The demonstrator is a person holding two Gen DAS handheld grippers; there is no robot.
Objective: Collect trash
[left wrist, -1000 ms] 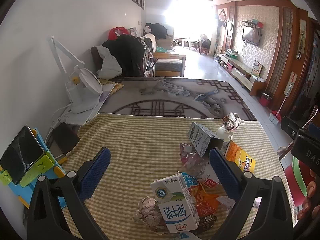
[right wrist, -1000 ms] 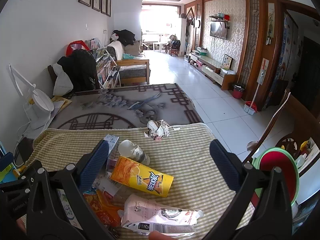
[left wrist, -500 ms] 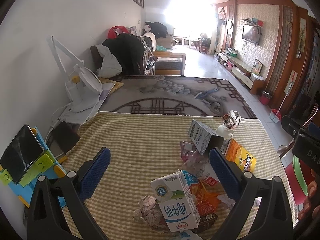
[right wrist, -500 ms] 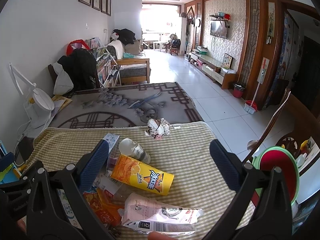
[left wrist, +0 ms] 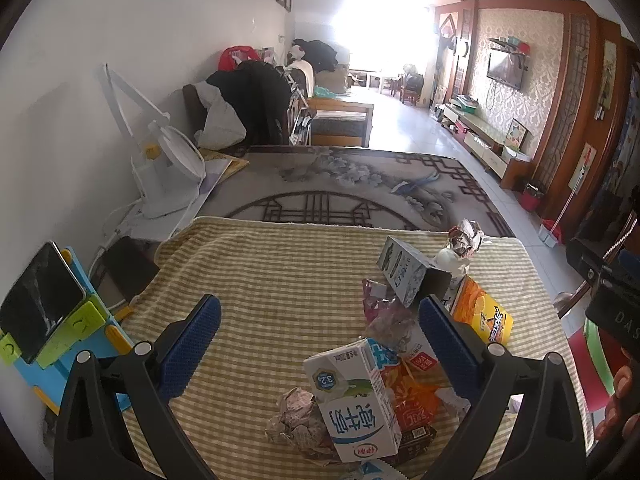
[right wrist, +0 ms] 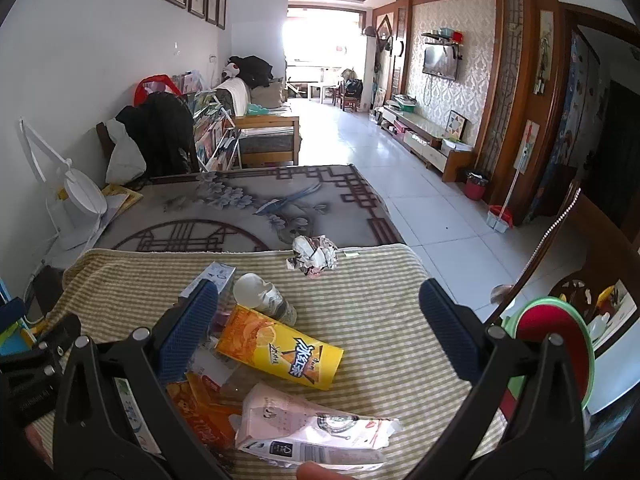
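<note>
Trash heaped on the striped yellow cloth-covered bench [left wrist: 280, 264].
Left hand-held gripper [left wrist: 319, 322] and right hand-held gripper [right wrist: 318, 307] both gape wide, empty, above a white milk carton [left wrist: 354, 398] and orange-yellow drink carton [right wrist: 280, 346].

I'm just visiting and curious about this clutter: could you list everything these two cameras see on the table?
Milk carton: one, white and blue, nearest the left camera.
Crumpled paper by carton: one, greyish, left of the carton.
Orange drink carton: one, yellow-orange, lying mid-cloth.
White bottle: one, lying behind the orange carton.
Pink pouch: one, near edge.
Paper ball: one, white, far edge.
Grey box: one, tilted.
Striped cloth: one, yellow-green, under the trash.
Desk fan: one, white, by the wall.
Left gripper: blue pads, jaws open.
Right gripper: blue pads, jaws open.
</note>
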